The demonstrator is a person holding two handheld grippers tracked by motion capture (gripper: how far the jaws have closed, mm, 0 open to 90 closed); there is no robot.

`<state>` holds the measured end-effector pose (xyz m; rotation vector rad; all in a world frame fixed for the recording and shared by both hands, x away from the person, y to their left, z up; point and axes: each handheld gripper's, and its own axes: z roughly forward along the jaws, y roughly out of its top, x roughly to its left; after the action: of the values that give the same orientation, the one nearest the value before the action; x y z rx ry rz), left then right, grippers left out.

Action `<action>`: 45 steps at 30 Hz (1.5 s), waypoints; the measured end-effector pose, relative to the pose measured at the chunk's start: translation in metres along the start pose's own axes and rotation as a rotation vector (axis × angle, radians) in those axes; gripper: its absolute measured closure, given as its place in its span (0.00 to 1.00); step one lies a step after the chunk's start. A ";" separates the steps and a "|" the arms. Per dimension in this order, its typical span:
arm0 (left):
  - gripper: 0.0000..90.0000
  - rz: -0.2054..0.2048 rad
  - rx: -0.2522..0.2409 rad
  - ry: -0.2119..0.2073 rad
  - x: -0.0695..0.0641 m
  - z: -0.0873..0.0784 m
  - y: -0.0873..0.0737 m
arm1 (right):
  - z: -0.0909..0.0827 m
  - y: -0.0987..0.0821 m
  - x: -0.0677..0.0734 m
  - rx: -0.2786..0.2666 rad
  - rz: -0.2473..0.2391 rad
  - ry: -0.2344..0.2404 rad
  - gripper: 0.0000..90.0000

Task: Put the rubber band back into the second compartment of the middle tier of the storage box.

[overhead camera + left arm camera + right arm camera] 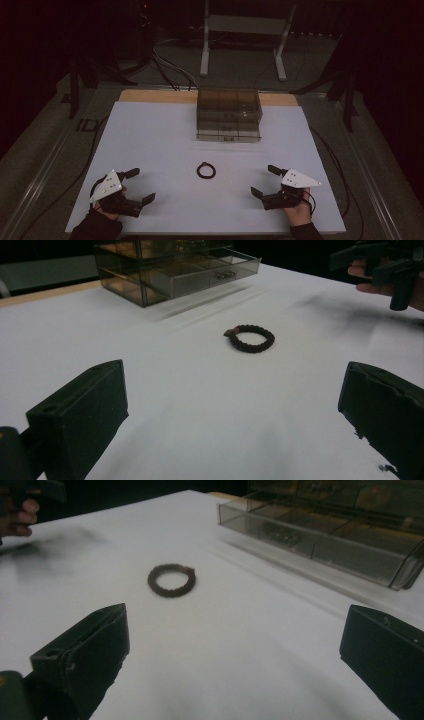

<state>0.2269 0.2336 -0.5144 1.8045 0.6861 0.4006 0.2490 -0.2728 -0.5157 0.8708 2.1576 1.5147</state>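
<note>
Looks like nothing started yet: beaded bracelet [206, 170] lying flat on the white table [150, 145], untouched, roughly midway between both grippers and in front of the clear drawer organizer [229, 115]. Organizer's lower drawer [210, 275] seems pulled out a bit; probably the destination, but just a guess. Pick-up and placement both left to do.

Left gripper [136, 186]: jaws spread wide, holding nothing. Right gripper [263, 181]: same, wide open, empty. Bracelet well ahead of both jaw pairs, apart from them, centred in the left gripper view, left of centre in the right gripper view.
</note>
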 end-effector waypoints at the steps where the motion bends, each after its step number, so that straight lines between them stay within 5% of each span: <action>1: 0.00 0.001 0.005 -0.004 0.000 0.000 0.000 | -0.001 0.001 0.001 -0.011 -0.006 -0.012 0.00; 32: 0.00 -0.035 0.014 -0.062 0.004 0.007 0.030 | 0.000 0.000 0.006 0.012 -0.008 -0.017 0.00; 45: 0.00 -0.002 0.022 -0.069 0.006 0.026 0.059 | 0.001 0.000 0.006 0.020 -0.013 -0.003 0.00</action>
<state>0.2619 0.2045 -0.4678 1.8295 0.6471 0.3292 0.2450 -0.2683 -0.5160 0.8638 2.1757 1.4873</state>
